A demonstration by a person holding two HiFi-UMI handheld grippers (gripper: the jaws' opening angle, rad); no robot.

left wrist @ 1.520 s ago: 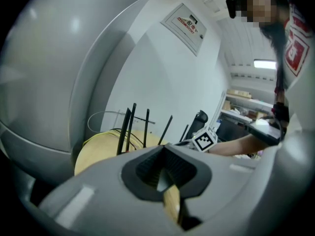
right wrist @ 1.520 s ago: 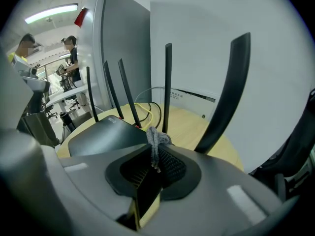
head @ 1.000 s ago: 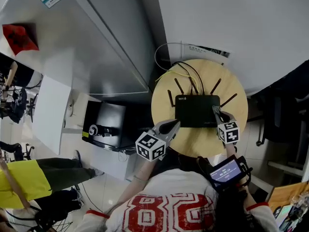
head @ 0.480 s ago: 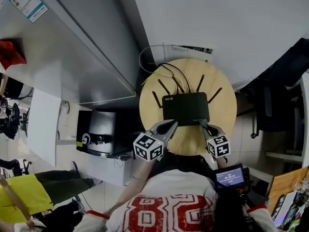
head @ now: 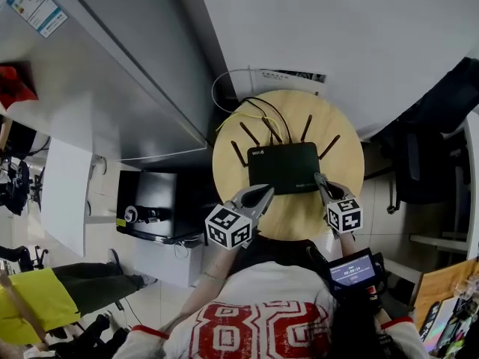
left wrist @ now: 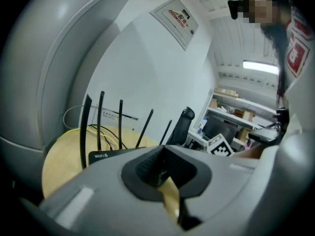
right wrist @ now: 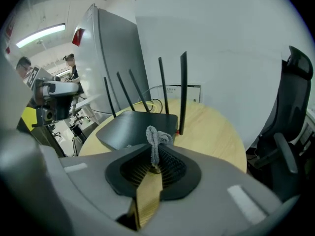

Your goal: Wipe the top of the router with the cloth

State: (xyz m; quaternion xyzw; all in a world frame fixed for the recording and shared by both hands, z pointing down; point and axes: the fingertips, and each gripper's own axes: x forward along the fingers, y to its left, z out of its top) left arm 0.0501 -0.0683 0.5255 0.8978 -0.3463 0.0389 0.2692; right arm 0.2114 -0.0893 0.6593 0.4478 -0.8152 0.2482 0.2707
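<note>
Where the round wooden surface (head: 346, 137) is seen from the head view, the black router (head: 284, 168) is found lying flat near its middle. Five thin antennas (head: 307, 128) are raised along its far edge. A white "WiFi6" mark is carried at its near left corner. The cloth (right wrist: 154, 142), a small grey twisted wad, is pinched in the right claw (right wrist: 154, 157). That claw's ribbed pads are closed tight on the wad, and a short tuft is left standing above them. In the head view the right claw (head: 321, 182) is placed at the router's near right corner, its tip over the edge. Whether the cloth touches the top cannot be told. The left claw (head: 265, 194) is held at the near left corner, just beside the router's front edge. In its own view the left claw (left wrist: 164, 172) is seen with its pads brought together and nothing caught between them. The router (left wrist: 105, 155) is seen just beyond it.

Black and yellow cables (head: 258, 112) are run from behind the router to the far rim of the surface, where a white cable loop (head: 222, 83) is hung against the wall. A grey cabinet (head: 112, 66) is stood to the left. A black chair (right wrist: 290, 117) is parked to the right.
</note>
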